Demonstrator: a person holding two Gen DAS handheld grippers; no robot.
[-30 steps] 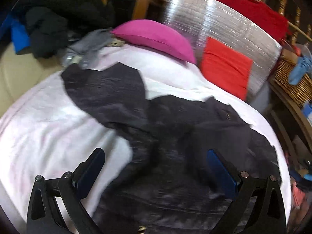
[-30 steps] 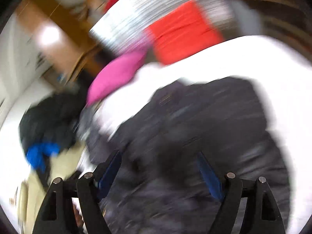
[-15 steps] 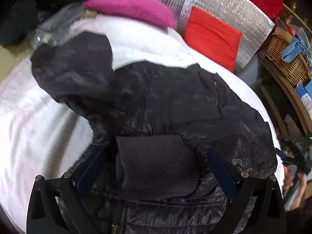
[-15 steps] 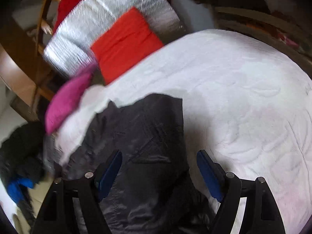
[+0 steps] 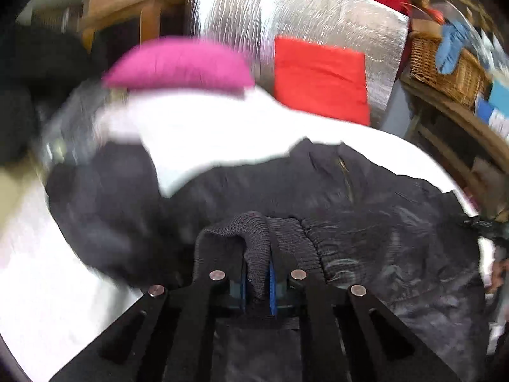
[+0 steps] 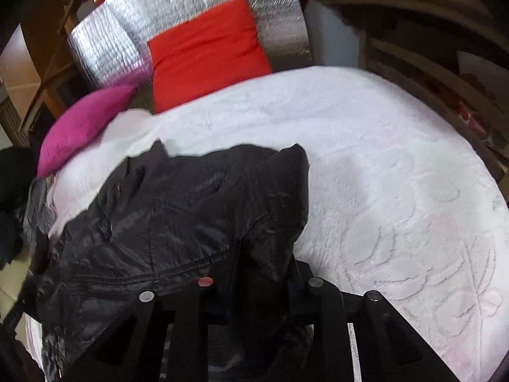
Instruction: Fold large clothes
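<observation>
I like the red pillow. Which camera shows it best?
The right wrist view: the red pillow is sharp and almost whole against the silver mat. In the left wrist view, the pillow is blurry and its bottom edge hides behind the white cover.

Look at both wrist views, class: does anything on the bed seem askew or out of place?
Yes. The black jacket lies crumpled and skewed on the white bedspread, one sleeve flung out sideways. Its ribbed cuff is bunched between the closing left gripper fingers.
</observation>
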